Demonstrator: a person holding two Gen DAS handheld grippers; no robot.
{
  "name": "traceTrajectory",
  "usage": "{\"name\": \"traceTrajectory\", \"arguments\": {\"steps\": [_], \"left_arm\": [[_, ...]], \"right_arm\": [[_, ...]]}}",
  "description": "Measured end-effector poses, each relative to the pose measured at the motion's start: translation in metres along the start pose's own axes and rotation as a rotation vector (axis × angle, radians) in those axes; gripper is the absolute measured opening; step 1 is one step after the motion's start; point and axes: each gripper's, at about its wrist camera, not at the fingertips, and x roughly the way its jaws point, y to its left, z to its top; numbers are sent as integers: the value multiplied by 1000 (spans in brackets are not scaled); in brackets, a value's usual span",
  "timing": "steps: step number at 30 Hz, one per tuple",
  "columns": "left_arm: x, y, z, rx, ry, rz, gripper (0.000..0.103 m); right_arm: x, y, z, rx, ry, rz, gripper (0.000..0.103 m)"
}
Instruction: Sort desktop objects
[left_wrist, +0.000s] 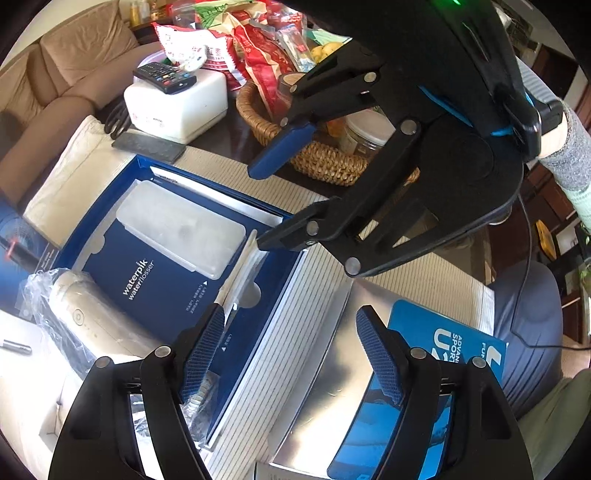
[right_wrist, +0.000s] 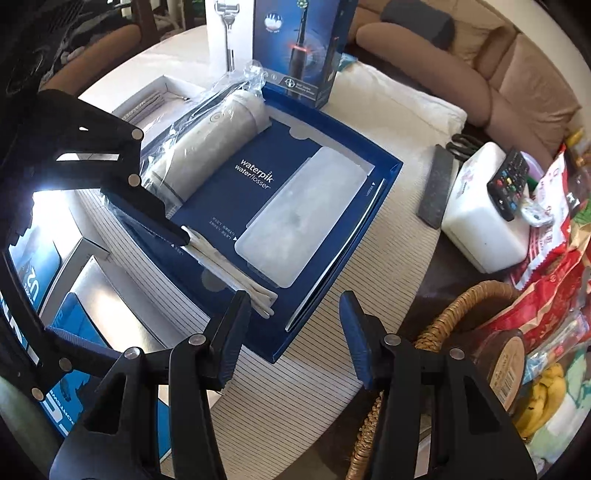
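From the left wrist view, the left claw (left_wrist: 291, 354) stood wide and empty above the near edge of the blue Waterpik tray (left_wrist: 110, 206), its left pad just over the near ends of the white nozzle tips (left_wrist: 242, 266); the right claw (left_wrist: 273, 203) reached in from the upper right, also spread wide, its lower finger at the far ends of those tips, though whether it touched them could not be told; the frosted case (left_wrist: 181, 229) lay in the tray's middle and the bagged flosser (left_wrist: 88, 325) along its left side; only this view showed the silver box (left_wrist: 332, 369) with its blue card (left_wrist: 443, 343) right of the tray, with striped mat between them.

From the right wrist view, the right claw (right_wrist: 295, 325) gaped wide with nothing between its pads, poised over the tray's near corner (right_wrist: 273, 354); the nozzle tips (right_wrist: 229, 266) lay slanting in the tray beside the frosted case (right_wrist: 303, 218), their lower ends just by the left pad; the left claw (right_wrist: 147, 210) entered from the left, one finger resting at their upper ends; only here appeared the toothbrush box (right_wrist: 299, 48) upright beyond the tray, and the white box (right_wrist: 480, 225) carrying a remote (right_wrist: 511, 184); the wicker basket (right_wrist: 443, 321) crowded the right, near the counter's striped mat (right_wrist: 399, 258), which lay bare between basket and tray.
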Motion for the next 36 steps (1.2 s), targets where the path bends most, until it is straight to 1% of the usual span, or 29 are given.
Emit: {"name": "traceTrajectory", "arguments": {"steps": [2,4,7,12,13,15,16,17,20,22,24,25,27,29,31,33,36], "left_arm": [[2,-1,-1,5,10,-3,76],[3,-3,-3,10,6,4,78],[2,-1,-1,-17,-12,-4,81],[2,3,3,-30,-16,15,82],[2,4,4,-33,-16,18,82],[3,4,4,-36,-18,18,82],[3,3,2,-34,-21,13,82],[3,2,0,-32,-22,9,82],[3,2,-3,-46,-23,-18,82],[2,3,-4,-46,-27,-26,82],[2,3,-6,-42,-29,-31,82],[1,3,-6,-37,-30,-26,82],[-1,1,-8,-33,-33,-13,82],[-1,1,-13,-34,-21,10,82],[0,4,-18,-37,-4,18,82],[-2,5,-22,-37,2,27,82],[-14,7,-29,-57,-36,9,82]], "right_arm": [[-7,-3,0,22,-38,32,47],[-9,-6,0,45,-51,36,48],[-3,-3,2,28,-28,25,48],[2,4,5,4,-25,-24,48],[2,5,6,0,-24,-27,48],[7,8,7,-13,-11,-5,48],[12,10,7,-15,1,3,48],[15,12,6,-20,0,-7,50],[16,15,5,-40,-8,-16,52],[13,12,3,-14,-25,22,52],[6,6,2,21,-68,58,52],[4,6,1,20,-88,64,51],[-1,7,2,14,-113,96,48],[-2,11,3,-2,-122,122,35],[-1,15,4,-23,-113,151,27],[0,21,4,-49,-121,162,27],[0,27,6,-70,-134,199,27]]}}
